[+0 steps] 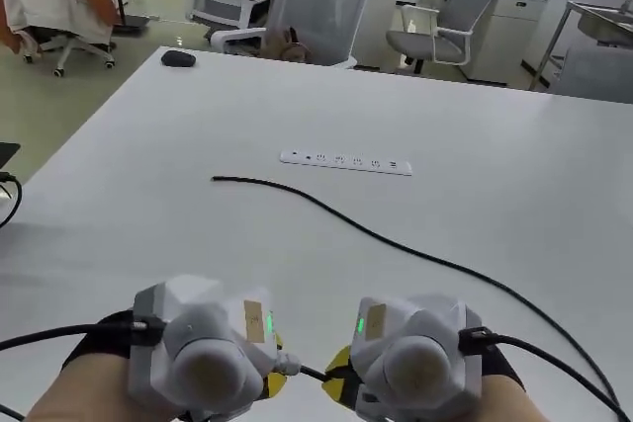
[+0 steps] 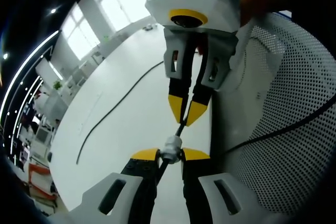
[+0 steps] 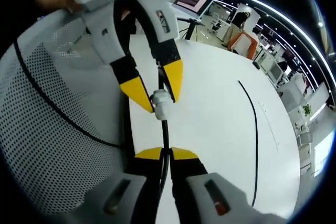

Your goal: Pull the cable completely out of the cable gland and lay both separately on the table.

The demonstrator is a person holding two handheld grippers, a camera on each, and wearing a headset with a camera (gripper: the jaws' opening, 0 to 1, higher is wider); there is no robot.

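Left tongs (image 2: 169, 155): closed on the gland (image 2: 170, 149), which sits between the yellow tips, right in front of you at the near edge of the counter (image 1: 475, 145).
Right tongs (image 3: 166, 153): clamped on the cable (image 1: 396, 242) just beside the gland. They face your left tongs tip to tip, with a short stretch of cable between them.
Cable at the gland: it runs into the gland on one side and shows again on the other, between the left jaws, so the two are not parted.
Done so far: as I judge it, only the grips. You have one part in each pair of tongs, lined up for a straight pull.
Left to do: draw the cable all the way out of the gland, then lay cable and gland down apart on the counter. Neither is done yet.
Rest of the cable: most of it lies slack across the middle of the counter, with a free end near the power strip (image 1: 346, 161).
Count, near to far: two tongs, one gland, one cable, one power strip, one mouse (image 1: 178, 58) at the far corner, and at least three chairs (image 1: 321, 2) beyond the counter.
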